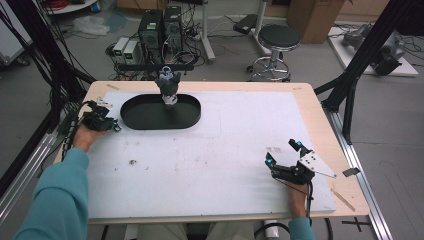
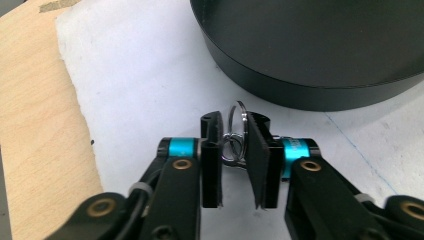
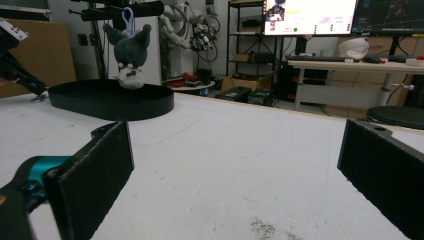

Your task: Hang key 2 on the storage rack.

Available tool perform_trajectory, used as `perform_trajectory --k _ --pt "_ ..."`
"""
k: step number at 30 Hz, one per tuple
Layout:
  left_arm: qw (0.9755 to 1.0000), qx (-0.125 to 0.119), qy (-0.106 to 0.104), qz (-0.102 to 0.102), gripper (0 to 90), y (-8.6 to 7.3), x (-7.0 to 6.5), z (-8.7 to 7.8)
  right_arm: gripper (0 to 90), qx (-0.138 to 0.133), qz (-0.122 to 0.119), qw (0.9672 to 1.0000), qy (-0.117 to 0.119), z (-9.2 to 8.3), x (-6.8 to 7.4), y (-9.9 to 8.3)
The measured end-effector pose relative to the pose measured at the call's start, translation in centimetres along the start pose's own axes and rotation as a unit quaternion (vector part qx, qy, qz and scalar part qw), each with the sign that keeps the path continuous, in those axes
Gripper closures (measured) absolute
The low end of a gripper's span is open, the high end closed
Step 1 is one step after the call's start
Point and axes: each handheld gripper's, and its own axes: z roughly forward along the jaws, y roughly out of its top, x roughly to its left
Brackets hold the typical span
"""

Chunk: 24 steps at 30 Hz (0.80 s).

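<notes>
My left gripper [image 1: 114,126] [image 2: 234,120] rests at the table's left edge, beside the left end of a black oval tray [image 1: 145,114] [image 2: 310,90]. Its pads press on a small metal key ring [image 2: 231,145] that stands upright between them, just above the white mat. A dark grey plush toy [image 1: 168,86] [image 3: 129,50] hangs by a lilac loop from a black bar over the tray's far side. Near the front right of the mat, my right gripper [image 1: 282,152] [image 3: 235,165] is open wide with nothing between its jaws. It points across the mat toward the tray [image 3: 110,102].
A white mat [image 1: 225,135] covers most of the wooden table [image 1: 320,105]. A small speck of debris [image 1: 132,162] lies front left. Black frame posts [image 1: 360,55] rise at both sides of the table. Behind it stand a stool [image 1: 277,40] and computer boxes [image 1: 160,30].
</notes>
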Motion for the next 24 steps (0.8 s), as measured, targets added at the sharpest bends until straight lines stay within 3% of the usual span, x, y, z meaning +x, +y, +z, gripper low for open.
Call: perform_trajectory --k 24 --pt "0.9999 0.0 0.011 -0.006 87.5 -0.01 -0.01 0.1 0.6 0.0 0.001 1.0 0.0 -0.01 -0.01 0.0"
